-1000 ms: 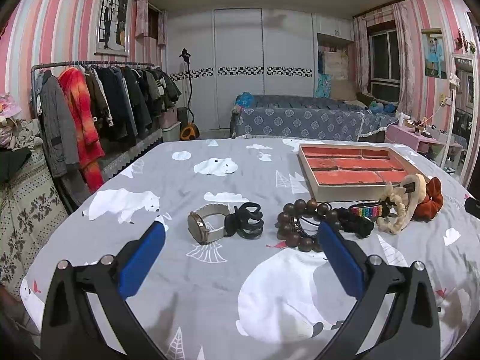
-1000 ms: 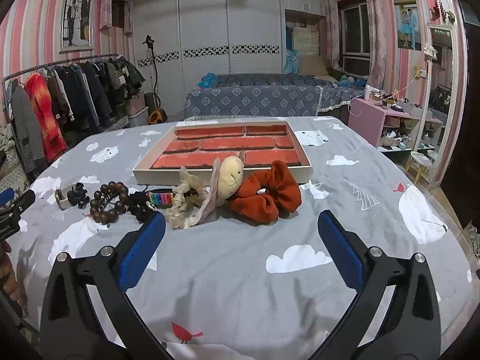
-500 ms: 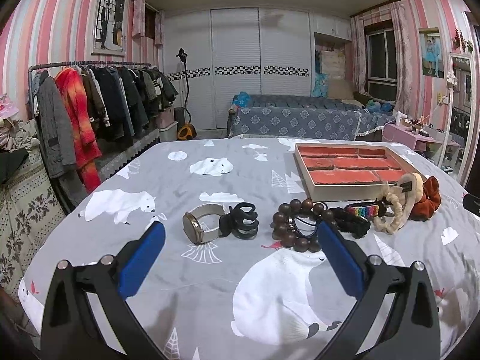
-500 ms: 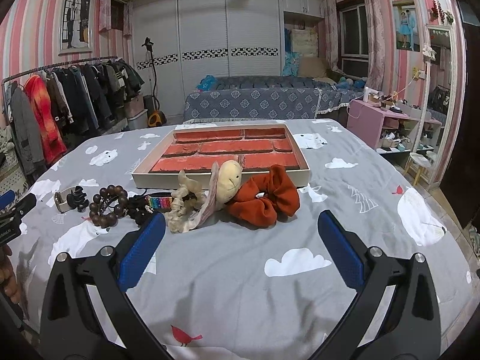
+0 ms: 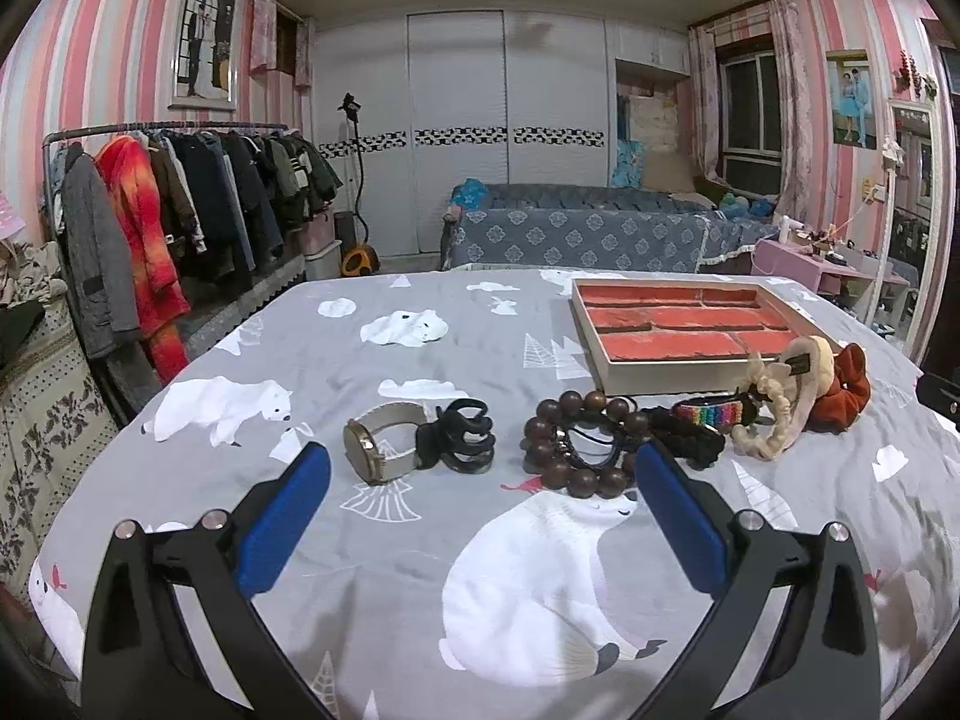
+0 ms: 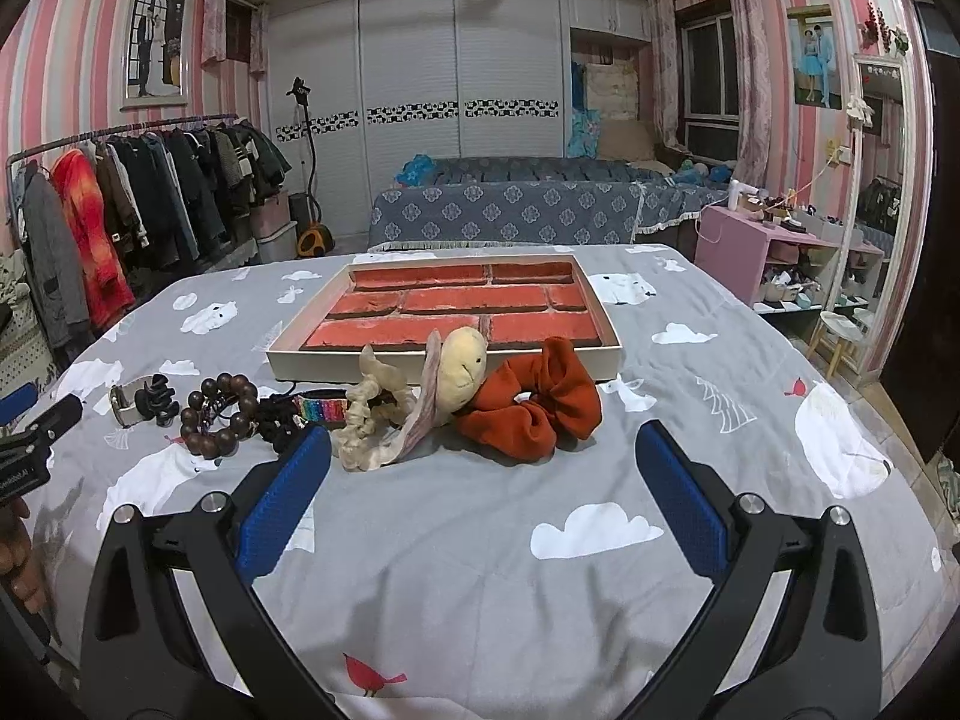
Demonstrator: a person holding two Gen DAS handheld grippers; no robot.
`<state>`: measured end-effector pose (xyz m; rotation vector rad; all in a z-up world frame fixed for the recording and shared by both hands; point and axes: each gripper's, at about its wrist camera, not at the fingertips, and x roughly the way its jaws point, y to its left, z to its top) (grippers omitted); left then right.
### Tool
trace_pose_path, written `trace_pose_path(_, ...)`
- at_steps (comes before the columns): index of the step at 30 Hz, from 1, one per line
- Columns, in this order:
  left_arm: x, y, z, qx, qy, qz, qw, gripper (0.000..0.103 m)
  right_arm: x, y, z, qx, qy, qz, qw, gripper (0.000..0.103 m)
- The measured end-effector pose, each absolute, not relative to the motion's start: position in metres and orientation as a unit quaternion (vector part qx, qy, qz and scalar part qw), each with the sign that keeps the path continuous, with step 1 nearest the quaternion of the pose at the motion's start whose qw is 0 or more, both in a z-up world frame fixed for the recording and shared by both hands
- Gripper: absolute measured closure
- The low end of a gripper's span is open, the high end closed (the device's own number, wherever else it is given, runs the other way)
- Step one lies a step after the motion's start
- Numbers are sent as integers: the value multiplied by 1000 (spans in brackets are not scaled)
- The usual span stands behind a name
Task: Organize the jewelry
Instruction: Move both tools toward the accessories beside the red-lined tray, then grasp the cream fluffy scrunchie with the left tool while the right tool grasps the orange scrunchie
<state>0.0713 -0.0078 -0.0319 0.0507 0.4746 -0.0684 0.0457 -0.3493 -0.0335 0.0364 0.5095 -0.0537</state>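
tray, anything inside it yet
The tray holds no jewelry: only its red brick-pattern lining shows. The near strip of its floor is hidden by the front wall and, in the right view, by the cream scrunchie and plush.

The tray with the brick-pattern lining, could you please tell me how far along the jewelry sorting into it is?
Nothing looks done: the tray holds no jewelry. Nothing is in hand either; the left gripper and right gripper are both open and hold nothing. Left to move: the watch, black claw clip, bead bracelet, rainbow band, cream scrunchie and orange scrunchie, all on the bedspread.
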Motion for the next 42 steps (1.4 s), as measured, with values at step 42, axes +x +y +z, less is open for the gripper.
trace_pose_path(42, 116, -119, -40, 38, 257, -135, 956, 4, 95, -370, -44, -12, 257, -46, 965, 13)
